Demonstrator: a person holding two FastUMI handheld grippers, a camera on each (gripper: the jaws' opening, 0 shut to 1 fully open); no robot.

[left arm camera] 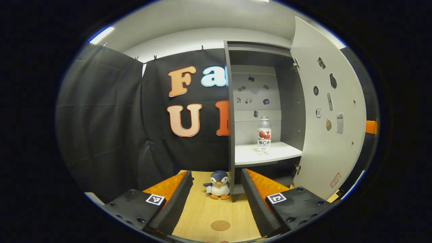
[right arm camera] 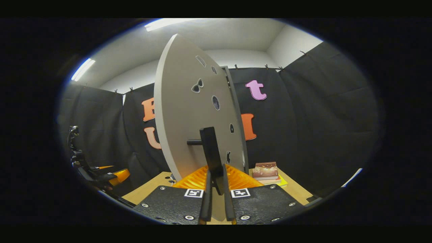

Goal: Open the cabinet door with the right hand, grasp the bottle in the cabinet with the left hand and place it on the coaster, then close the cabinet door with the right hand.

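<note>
Bottle (left arm camera: 264,135): stood upright on cabinet shelf (left arm camera: 249,156), at 1 o'clock from left claw (left arm camera: 216,199).
Left claw: open, empty, well short.
Right claw (right arm camera: 216,189): closed on door handle (right arm camera: 210,148).

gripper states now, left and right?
Left gripper: open, holding nothing, aimed at the bottle on the cabinet shelf.
Right gripper: closed on the door handle of the open cabinet door.

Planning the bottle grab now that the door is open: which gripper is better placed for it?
Left. The left gripper is open, facing the bottle on the shelf; the right gripper is shut on the door handle.
</note>
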